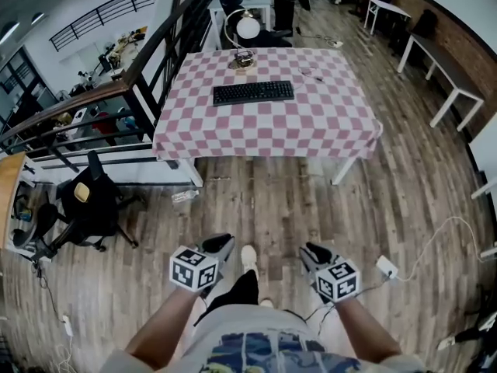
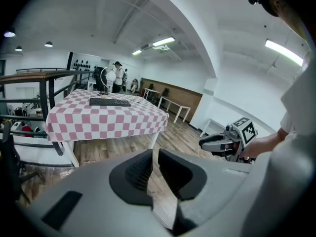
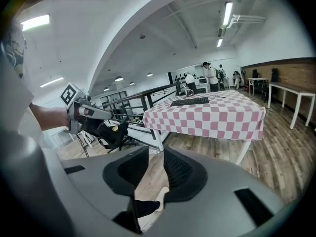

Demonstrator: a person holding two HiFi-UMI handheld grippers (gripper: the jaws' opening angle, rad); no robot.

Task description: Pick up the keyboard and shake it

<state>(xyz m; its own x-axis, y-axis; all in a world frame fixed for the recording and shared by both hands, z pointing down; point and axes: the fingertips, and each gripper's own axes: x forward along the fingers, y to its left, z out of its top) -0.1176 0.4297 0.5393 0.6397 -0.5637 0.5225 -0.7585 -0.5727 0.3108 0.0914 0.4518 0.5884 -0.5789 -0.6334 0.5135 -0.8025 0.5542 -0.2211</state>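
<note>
**Spotter A:** Your left gripper [image 1: 220, 243] has its jaws drawn almost together. Only a sliver of floor shows between the ribbed pads, and nothing sits in them.

**Spotter B:** Your right gripper [image 1: 314, 251] stands wider, jaws apart and just as empty. Through its gap you see the wooden floor [image 1: 311, 200] and the toe of your white shoe [image 1: 248, 257].

**Spotter A:** You hold both of them low in front of your waist, side by side. Their noses tip down and forward, and the marker cubes face up at your head camera.

**Spotter B:** The keyboard [image 1: 253, 92] is well apart from both grippers. It lies flat on the table [image 1: 326, 123] ahead of you, on the pink-and-white checked cloth. Its long side runs across your view, a little left of the middle and toward the far edge.

**Spotter A:** A lamp [image 1: 248, 27] with a round white head rises just behind the keyboard.

**Spotter B:** A dark railing [image 1: 116, 92] runs along the table's left side, and a black office chair [image 1: 89, 200] stands on the floor at your near left. At your right, a white plug block [image 1: 386, 266] lies on the boards with its cable trailing away.
</note>
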